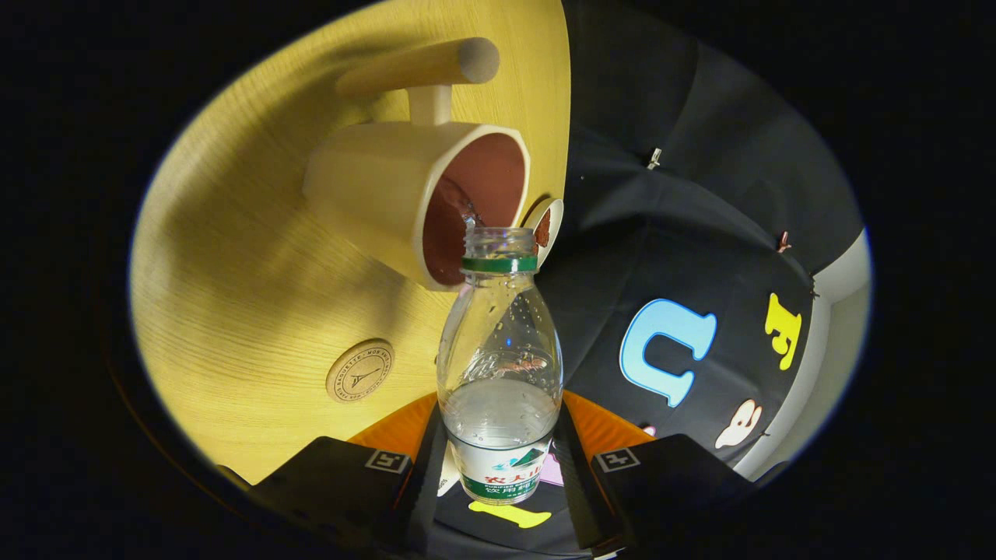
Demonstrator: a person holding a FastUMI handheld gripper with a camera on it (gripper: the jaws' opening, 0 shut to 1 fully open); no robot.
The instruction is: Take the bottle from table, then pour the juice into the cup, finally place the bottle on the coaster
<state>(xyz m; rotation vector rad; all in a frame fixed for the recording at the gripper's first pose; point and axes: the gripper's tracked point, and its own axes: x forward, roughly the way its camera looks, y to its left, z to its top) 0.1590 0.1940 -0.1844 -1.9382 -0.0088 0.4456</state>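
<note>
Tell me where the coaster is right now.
In the gripper view, the coaster lies flat on the wooden table, beside the bottle held in the hand-held gripper, nearer than the cup.

- Clear glossy plastic bottle with green neck ring, gripped by both gripper fingers
- Cream matt cup, smooth reddish-brown inside
- Pale yellow wood-grain tabletop
- Round wooden coaster, stamped

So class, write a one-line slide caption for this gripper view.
Gripper shut on a tilted bottle, pouring into the cup beside the coaster.
</note>
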